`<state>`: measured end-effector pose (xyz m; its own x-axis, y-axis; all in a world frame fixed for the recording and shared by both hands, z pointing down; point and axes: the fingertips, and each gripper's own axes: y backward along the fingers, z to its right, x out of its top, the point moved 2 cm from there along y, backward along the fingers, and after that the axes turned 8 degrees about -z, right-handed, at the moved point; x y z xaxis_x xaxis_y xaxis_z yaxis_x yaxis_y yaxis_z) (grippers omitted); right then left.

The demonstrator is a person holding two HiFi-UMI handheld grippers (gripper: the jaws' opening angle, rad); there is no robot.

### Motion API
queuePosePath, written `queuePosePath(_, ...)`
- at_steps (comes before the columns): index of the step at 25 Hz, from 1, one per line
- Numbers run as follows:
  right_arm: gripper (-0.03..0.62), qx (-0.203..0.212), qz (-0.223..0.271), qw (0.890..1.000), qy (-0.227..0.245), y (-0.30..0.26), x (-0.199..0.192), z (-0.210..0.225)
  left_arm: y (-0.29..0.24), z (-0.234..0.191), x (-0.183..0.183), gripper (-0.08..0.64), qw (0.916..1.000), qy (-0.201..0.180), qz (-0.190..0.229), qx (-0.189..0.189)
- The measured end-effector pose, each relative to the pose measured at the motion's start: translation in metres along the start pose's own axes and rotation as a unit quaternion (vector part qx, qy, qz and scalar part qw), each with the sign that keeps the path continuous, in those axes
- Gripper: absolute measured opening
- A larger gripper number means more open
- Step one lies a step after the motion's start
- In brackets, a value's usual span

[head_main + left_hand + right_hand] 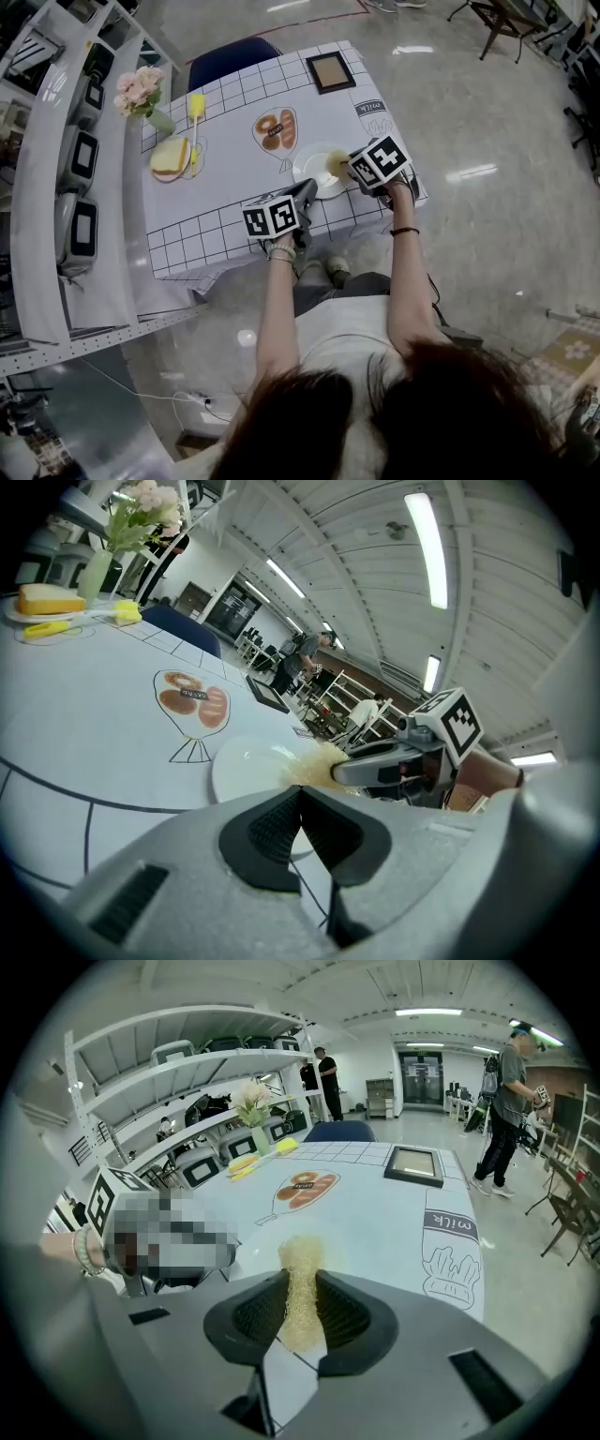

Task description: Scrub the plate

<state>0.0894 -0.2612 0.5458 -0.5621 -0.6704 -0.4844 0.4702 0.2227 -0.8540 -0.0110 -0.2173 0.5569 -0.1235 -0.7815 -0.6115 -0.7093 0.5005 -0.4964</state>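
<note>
Looking down in the head view, both forearms reach forward over the table (234, 122). The left gripper (307, 191) is at the near rim of the white plate (314, 173), and the right gripper (347, 171) points in from the plate's right side. In the left gripper view the jaws are pressed together with nothing between them, and the plate lies just ahead. In the right gripper view the jaws are clamped on a yellow mesh scrubber (298, 1283), its tip over the plate.
</note>
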Motion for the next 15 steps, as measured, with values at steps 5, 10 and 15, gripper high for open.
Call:
queuePosePath(5,0.08,0.006,-0.007,1.0,0.004,0.0,-0.003,-0.008,0.004,-0.001,-0.005,0.011,1.0,0.003,0.0,0.007)
queuePosePath(10,0.08,0.014,-0.008,1.0,0.005,-0.001,-0.006,-0.013,0.006,-0.001,-0.008,0.011,0.9999,0.004,0.005,0.014)
queuePosePath(15,0.08,0.018,-0.011,1.0,0.005,-0.001,-0.009,-0.02,0.011,-0.003,-0.013,0.011,0.9998,0.006,0.01,0.016)
